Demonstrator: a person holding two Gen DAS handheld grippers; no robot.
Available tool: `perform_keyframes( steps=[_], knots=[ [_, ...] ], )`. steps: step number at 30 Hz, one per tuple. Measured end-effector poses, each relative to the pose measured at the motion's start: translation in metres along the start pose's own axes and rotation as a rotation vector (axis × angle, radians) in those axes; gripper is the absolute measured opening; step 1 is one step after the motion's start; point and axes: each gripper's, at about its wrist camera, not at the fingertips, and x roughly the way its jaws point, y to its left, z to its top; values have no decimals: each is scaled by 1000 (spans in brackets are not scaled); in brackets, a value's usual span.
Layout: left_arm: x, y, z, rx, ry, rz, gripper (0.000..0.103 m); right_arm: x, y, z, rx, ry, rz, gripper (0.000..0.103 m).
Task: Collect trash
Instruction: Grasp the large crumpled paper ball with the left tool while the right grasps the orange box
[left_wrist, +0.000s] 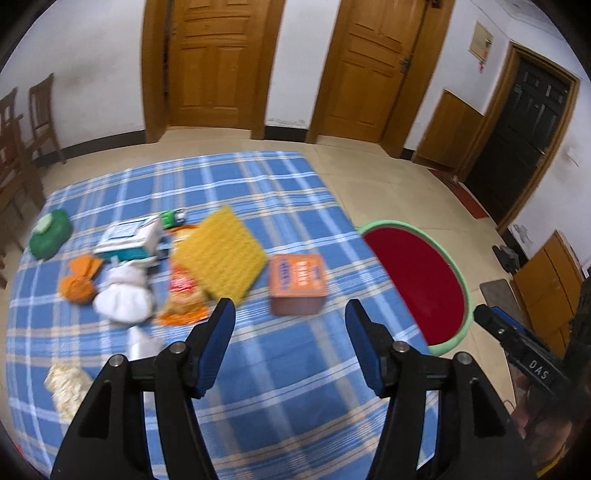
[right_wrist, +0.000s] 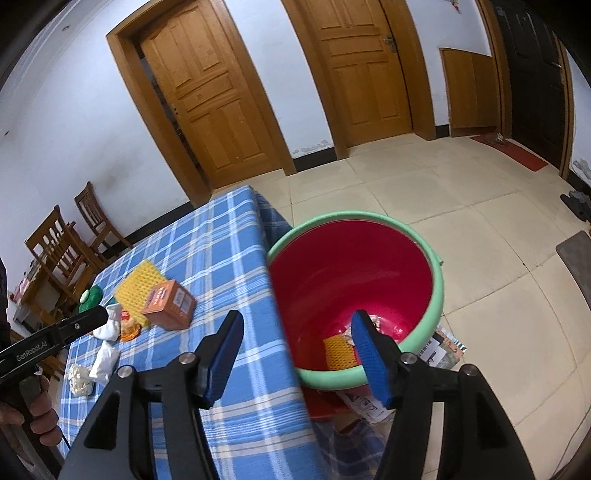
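Observation:
My left gripper (left_wrist: 290, 308) is open and empty above the blue plaid table (left_wrist: 258, 369), just short of an orange box (left_wrist: 297, 282) and a yellow foam net (left_wrist: 219, 254). A snack wrapper (left_wrist: 183, 295), crumpled white tissue (left_wrist: 123, 291), an orange wrapper (left_wrist: 79, 280), a teal and white carton (left_wrist: 129, 240) and a green pouch (left_wrist: 50, 232) lie to the left. My right gripper (right_wrist: 297, 321) is open and empty over the near rim of the red bin with a green rim (right_wrist: 436, 295). A yellow net piece (right_wrist: 338, 352) and wrappers lie in the bin.
The bin stands on the floor just off the table's right edge (left_wrist: 417, 280). Papers (right_wrist: 439, 350) lie under and beside it. Wooden chairs (right_wrist: 62, 243) stand at the far left. Crumpled paper (left_wrist: 66, 384) lies at the table's near left. Doors line the back wall.

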Motion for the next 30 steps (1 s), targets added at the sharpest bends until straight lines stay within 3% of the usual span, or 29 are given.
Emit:
perform_keyframes(
  steps=[17, 30],
  knots=[
    [-33, 98, -41, -146, -13, 193, 62, 7, 50, -13, -88, 48, 38, 69],
    [-25, 157, -73, -249, 29, 279, 63, 18, 68, -16, -121, 85, 20, 71]
  ],
)
